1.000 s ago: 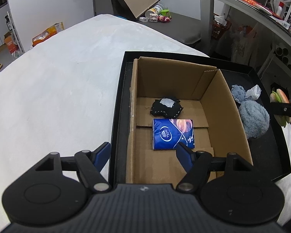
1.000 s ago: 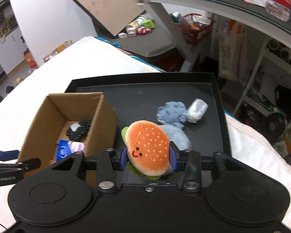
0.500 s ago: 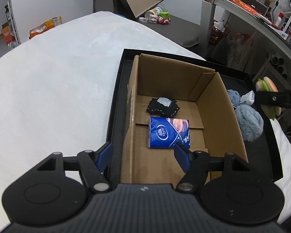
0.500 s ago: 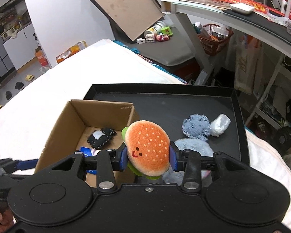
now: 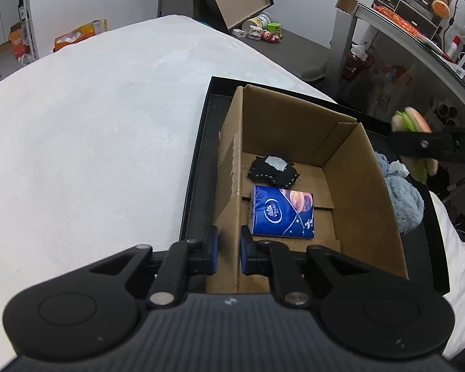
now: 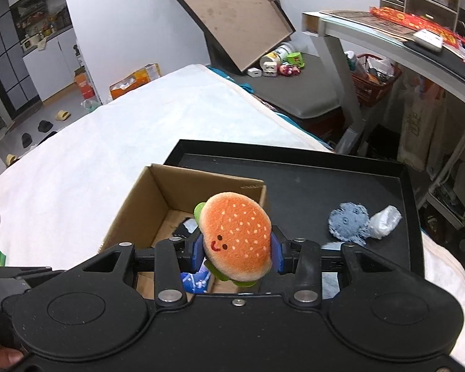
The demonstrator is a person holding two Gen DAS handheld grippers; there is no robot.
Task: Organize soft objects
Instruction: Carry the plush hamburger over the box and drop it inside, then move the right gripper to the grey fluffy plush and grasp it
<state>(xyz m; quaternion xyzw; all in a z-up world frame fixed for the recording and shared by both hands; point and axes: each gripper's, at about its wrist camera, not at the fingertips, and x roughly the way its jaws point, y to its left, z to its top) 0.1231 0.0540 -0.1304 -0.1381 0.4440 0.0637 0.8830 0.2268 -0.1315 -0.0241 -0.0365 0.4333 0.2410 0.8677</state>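
Right — left gripper (image 5: pixel 229 252) is clamped on the left wall of the cardboard box (image 5: pixel 232 167), near its front corner, one pad either side of the cardboard, apparently bracing it. Box sits at the left end of the black tray (image 5: pixel 198 161), which lies on the white bedcover (image 5: pixel 93 130). Inside, on the box floor: a black stitched pouch (image 5: pixel 272 170) toward the back wall, a blue tissue pack (image 5: pixel 282 212) just in front of it, roughly centre. Right gripper (image 6: pixel 237 252) is closed on the burger plush (image 6: pixel 235 237), holding it by its sides above the box's right wall — not yet over the open interior, as far as I can judge. Step in hand looks like transport-to-drop. Next move: carry the plush left until it clears the wall, lower over the bare floor on the right side of the box, then release. On the tray's right half, outside the box: a denim-blue plush (image 6: pixel 348 223) touching a white wrapped bundle (image 6: pixel 384 220), and a fluffy pale-blue ball (image 5: pixel 403 204) against the box's right wall — likely next picks.
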